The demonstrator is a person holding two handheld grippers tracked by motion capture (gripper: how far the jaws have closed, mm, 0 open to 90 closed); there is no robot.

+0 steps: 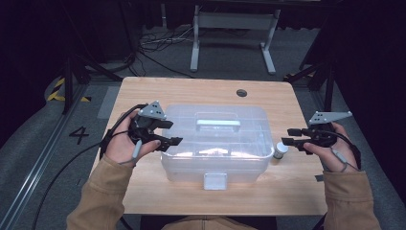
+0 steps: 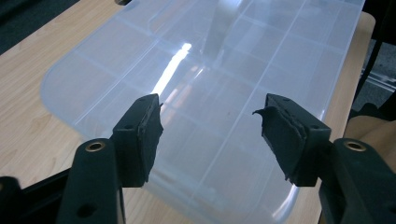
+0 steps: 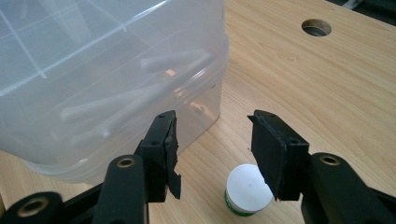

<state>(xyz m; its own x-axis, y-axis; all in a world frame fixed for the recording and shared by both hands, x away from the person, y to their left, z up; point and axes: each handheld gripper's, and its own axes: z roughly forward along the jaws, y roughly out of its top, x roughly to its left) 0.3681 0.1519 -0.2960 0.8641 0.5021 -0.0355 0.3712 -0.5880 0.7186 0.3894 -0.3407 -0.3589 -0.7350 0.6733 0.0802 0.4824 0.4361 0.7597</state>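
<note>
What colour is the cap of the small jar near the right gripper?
White, on the small jar with a green band; the right gripper view shows it best.

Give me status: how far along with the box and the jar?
Early. Nothing looks done: the box sits shut on the table, latch down. In hand: the right gripper is open, poised over the white-capped jar beside the box, not touching it; the left gripper hangs open over the lid. Left, at a guess: grasp the jar, open the box, put it in.
</note>
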